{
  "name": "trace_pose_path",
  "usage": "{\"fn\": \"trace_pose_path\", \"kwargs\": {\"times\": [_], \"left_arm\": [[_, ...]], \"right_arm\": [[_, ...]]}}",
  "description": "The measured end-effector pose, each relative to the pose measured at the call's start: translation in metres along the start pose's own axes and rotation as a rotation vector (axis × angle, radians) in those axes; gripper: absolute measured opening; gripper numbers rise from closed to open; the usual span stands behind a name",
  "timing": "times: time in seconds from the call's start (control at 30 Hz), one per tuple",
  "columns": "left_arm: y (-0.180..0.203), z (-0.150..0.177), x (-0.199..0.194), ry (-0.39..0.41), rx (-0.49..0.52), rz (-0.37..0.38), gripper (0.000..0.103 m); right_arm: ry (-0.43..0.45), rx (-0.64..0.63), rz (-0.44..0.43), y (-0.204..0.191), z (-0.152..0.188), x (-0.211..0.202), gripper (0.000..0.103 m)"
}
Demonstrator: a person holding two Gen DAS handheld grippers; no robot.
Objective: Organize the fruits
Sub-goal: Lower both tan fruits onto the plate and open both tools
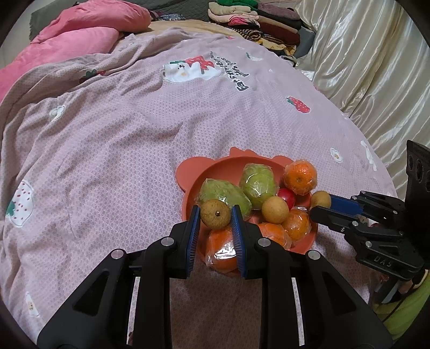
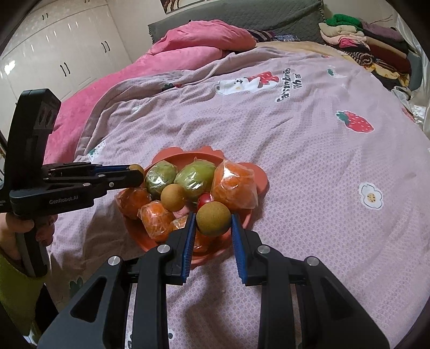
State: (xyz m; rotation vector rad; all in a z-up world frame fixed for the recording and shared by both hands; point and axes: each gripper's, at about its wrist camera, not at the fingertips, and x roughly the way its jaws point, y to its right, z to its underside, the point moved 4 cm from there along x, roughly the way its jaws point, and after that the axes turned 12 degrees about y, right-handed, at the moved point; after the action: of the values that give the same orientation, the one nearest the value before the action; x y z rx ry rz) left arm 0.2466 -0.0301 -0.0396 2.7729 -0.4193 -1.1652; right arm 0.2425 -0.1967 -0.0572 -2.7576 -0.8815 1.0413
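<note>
An orange-red plate (image 1: 188, 171) with rounded ears lies on the bedspread, piled with fruit. On it are two plastic-wrapped green fruits (image 1: 258, 185), several wrapped oranges (image 1: 300, 177), a small red fruit (image 1: 287, 196) and a loose round brown fruit (image 1: 275, 210). My left gripper (image 1: 215, 214) is shut on a brown fruit (image 1: 215, 208) over the plate's near-left side. My right gripper (image 2: 213, 221) is shut on another brown fruit (image 2: 213, 214) just above the plate's (image 2: 262, 180) near rim. Each gripper shows in the other's view, the right gripper (image 1: 318, 205) coming in from the right.
The plate rests on a pink strawberry-print bedspread (image 1: 121, 134). A pink duvet (image 1: 88, 29) is bunched at the far left, folded clothes (image 1: 255, 21) are stacked at the far end, and a shiny cream curtain (image 1: 376, 67) runs along the right. White wardrobes (image 2: 61, 53) stand left. A hand (image 2: 16, 231) holds the left gripper.
</note>
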Motion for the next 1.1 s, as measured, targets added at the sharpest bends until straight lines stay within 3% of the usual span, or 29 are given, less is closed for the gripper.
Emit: {"fn": "trace_pose_path", "kwargs": {"times": [0.27, 0.43, 1.1], "left_arm": [[0.0, 0.0, 0.0, 0.001, 0.002, 0.0, 0.016], [0.001, 0.0, 0.0, 0.0, -0.001, 0.002, 0.016], [0.001, 0.0, 0.0, 0.001, -0.001, 0.002, 0.016]], "right_arm": [[0.0, -0.006, 0.003, -0.001, 0.001, 0.001, 0.026], [0.006, -0.005, 0.001, -0.001, 0.0, -0.002, 0.035], [0.022, 0.0, 0.007, 0.0, 0.003, -0.017, 0.047]]}}
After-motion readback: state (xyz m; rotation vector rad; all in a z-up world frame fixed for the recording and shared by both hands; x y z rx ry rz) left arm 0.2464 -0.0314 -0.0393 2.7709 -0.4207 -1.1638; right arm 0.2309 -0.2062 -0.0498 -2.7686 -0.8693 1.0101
